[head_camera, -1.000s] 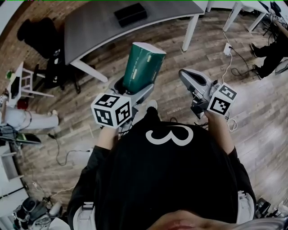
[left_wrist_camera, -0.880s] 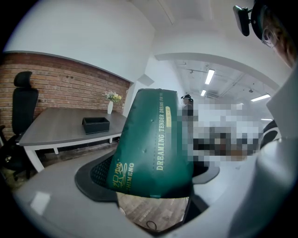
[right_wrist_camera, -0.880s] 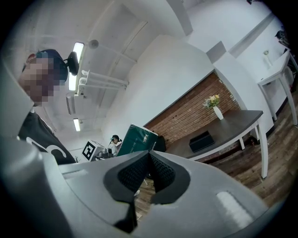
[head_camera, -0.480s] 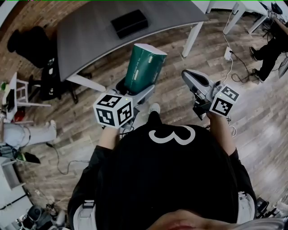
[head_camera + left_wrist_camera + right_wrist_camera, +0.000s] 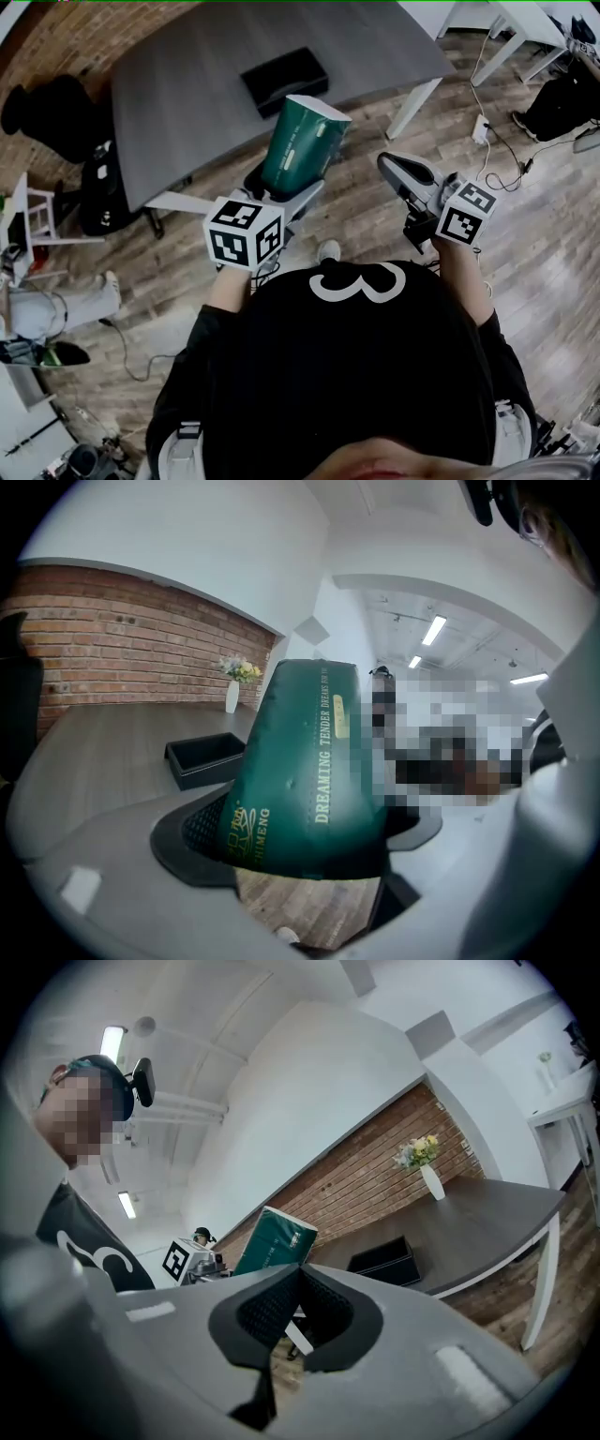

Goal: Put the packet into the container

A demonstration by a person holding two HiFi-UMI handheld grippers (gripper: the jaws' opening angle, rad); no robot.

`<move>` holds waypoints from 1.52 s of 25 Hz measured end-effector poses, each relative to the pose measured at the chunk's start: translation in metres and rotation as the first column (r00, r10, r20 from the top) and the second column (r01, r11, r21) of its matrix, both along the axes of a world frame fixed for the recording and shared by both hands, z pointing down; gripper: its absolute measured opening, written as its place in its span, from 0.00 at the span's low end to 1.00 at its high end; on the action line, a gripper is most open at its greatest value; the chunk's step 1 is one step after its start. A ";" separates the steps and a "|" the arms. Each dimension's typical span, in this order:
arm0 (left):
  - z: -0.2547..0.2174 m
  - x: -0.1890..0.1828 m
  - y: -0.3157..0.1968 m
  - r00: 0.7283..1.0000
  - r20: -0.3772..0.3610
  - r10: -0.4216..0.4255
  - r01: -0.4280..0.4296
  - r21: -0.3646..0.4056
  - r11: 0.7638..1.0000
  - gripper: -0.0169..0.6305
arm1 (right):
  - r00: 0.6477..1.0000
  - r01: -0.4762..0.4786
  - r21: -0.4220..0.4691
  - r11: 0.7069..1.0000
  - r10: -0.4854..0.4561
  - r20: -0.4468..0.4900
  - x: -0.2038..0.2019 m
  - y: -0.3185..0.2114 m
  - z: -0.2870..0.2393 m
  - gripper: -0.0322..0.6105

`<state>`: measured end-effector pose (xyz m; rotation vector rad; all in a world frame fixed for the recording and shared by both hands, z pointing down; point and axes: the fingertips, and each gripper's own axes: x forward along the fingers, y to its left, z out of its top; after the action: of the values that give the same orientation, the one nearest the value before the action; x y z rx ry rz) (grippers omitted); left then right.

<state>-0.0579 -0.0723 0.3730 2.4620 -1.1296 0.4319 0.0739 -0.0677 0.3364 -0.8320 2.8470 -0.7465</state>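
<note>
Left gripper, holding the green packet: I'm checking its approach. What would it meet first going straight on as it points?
Probably the grey table, near the black container on it. The left gripper, shut on the packet, points that way; depth is unclear, so it may pass above the tabletop.

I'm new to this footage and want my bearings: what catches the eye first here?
The tall green packet stands out, clamped by its lower end in the left gripper. Ahead of it, a black container sits on the grey table. The right gripper hangs to the packet's right, jaws together and empty.
</note>
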 end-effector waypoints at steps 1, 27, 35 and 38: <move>0.001 -0.001 -0.003 1.000 0.007 0.001 -0.001 0.010 1.000 0.73 | 1.000 0.000 0.008 1.000 0.000 -0.006 0.001 -0.002 0.002 0.05; 0.005 -0.069 -0.177 0.929 0.369 0.036 -0.090 0.132 0.987 0.73 | 0.998 0.055 -0.082 0.995 -0.055 0.002 -0.037 -0.152 0.024 0.05; 0.007 -0.084 -0.262 0.859 0.494 0.133 -0.230 0.141 0.963 0.73 | 0.997 0.060 -0.134 0.989 -0.065 -0.036 -0.039 -0.230 0.020 0.05; 0.029 -0.081 -0.263 0.819 0.546 0.177 -0.283 0.115 0.952 0.73 | 0.998 0.041 -0.136 0.990 -0.047 -0.041 -0.032 -0.230 0.030 0.05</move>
<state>-0.1386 -0.3350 0.4016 2.7486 -1.1050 1.1950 0.0416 -0.2972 0.3659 -0.8144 2.8891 -0.9478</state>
